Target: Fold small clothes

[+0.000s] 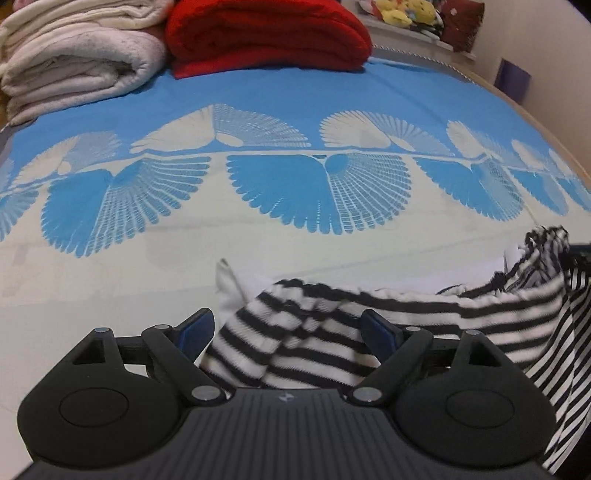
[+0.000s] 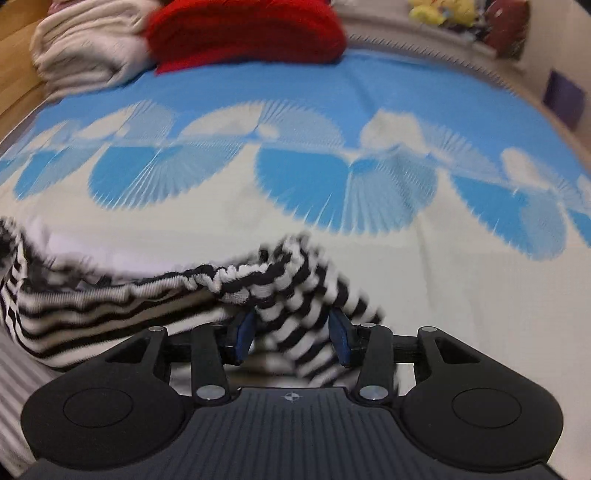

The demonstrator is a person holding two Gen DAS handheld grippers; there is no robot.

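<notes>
A small black-and-white striped garment (image 1: pixel 369 317) lies stretched over the near, cream part of the bedspread (image 1: pixel 147 258). In the left wrist view my left gripper (image 1: pixel 286 326) is open wide, its blue pads either side of the garment's bunched left end, not clamping it. In the right wrist view the garment (image 2: pixel 110 299) runs off to the left, and its elastic-edged right end sits between the pads of my right gripper (image 2: pixel 291 334). Those jaws are partly closed with cloth between them; the view is blurred, so the grip is unclear.
Folded cream blankets (image 1: pixel 70 62) and a folded red blanket (image 1: pixel 266 35) lie at the far end of the blue-and-cream bedspread (image 2: pixel 369 92). Yellow plush toys (image 1: pixel 402 13) sit on a ledge beyond. A purple box (image 1: pixel 513 77) stands at the far right.
</notes>
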